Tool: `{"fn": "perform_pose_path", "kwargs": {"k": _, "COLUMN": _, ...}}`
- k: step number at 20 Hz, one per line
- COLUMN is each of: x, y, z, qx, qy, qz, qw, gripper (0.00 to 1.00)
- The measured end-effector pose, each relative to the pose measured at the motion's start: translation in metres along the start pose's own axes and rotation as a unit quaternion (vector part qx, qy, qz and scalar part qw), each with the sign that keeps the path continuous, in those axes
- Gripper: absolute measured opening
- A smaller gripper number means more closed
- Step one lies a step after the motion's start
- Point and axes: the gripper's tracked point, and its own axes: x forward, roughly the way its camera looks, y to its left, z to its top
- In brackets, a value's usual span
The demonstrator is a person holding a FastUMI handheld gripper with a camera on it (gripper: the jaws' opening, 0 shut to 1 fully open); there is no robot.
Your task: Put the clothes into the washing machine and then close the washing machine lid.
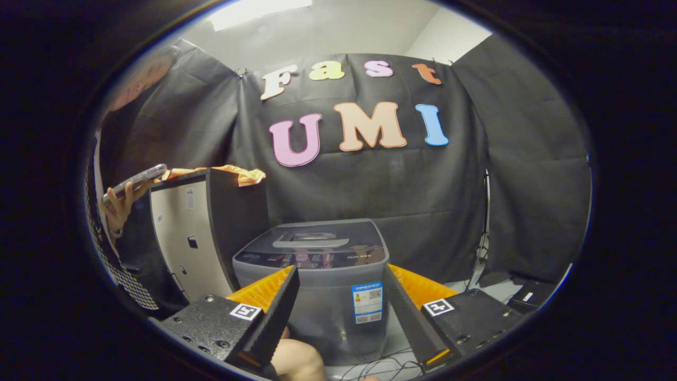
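Fingers of the gripper (341, 312) stand wide apart at the bottom of the frame, open and empty; nothing is held between them; each finger rises from a dark block that carries a small square marker, one at lower left and one at lower right. Below the left finger, at the bottom centre, a rounded bit of a person's limb (296, 360) shows; which part it is cannot be told. Thin cables (378, 366) lie on the pale floor just beside it, between the finger bases.

Just ahead, framed by the two fingers, stands the washing machine (322, 312), a grey top-loader with a label on its front face; its lid (317, 241) lies flat and closed, dark and glossy, with a row of controls along the near edge.

Left of the machine, at middle left, stands a tall cabinet (185, 238) with a pale front and a dark side; it is near the washer, though whether they touch cannot be told. On its top, draped over the edge, lies an orange cloth (240, 173), the clothes; it is well apart from the fingers and above the height of the washer lid.

At the far left a person's hand (119, 209) holds a phone (135, 182) tilted upward, just beside the cabinet's top corner.

At lower right a dark flat box (531, 296) rests on the floor; a thin stand (484, 238) rises near it; behind everything hangs the black cloth wall (518, 174); above it, pale ceiling (338, 26).
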Motion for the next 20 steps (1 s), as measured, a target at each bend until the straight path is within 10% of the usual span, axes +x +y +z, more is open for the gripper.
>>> {"fn": "perform_pose_path", "kwargs": {"k": 20, "x": -0.0061, "y": -0.0006, "z": -0.0054, "qx": 0.004, "qy": 0.007, "qz": -0.002, "qw": 1.000, "gripper": 0.96}}
